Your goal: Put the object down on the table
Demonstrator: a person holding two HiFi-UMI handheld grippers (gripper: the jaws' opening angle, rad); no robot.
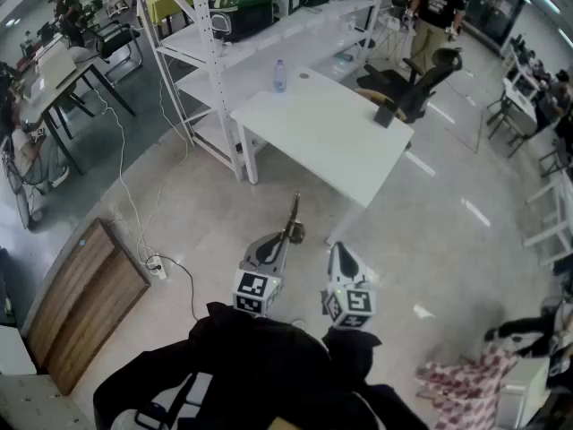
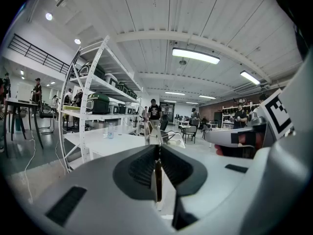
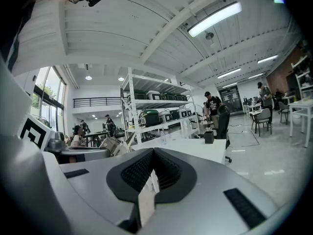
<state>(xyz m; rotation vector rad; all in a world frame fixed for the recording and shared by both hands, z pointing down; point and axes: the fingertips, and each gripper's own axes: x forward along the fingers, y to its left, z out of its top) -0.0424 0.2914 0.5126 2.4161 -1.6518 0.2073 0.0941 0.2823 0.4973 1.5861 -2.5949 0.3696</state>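
In the head view my left gripper [image 1: 285, 238] is shut on a thin, long brownish tool [image 1: 293, 215] that sticks out past the jaws toward the white table [image 1: 322, 137]. Seen edge-on in the left gripper view, the tool [image 2: 157, 173] is a narrow strip pinched between the ribbed black pads of the left gripper [image 2: 157, 151]. The right gripper [image 1: 338, 251] hangs beside it, over the floor just short of the table's near corner. Its jaws [image 3: 153, 153] are shut, and nothing shows between them. The table [image 3: 195, 148] lies ahead of both grippers.
On the table stand a clear bottle [image 1: 279, 76] and a small black object [image 1: 385, 115]. A white shelving rack [image 1: 210, 38] with bins is behind it, an office chair [image 1: 431, 77] to its right. A wooden board [image 1: 85, 303] and a cabled power strip [image 1: 158, 270] lie at left. A person [image 1: 436, 7] stands far back.
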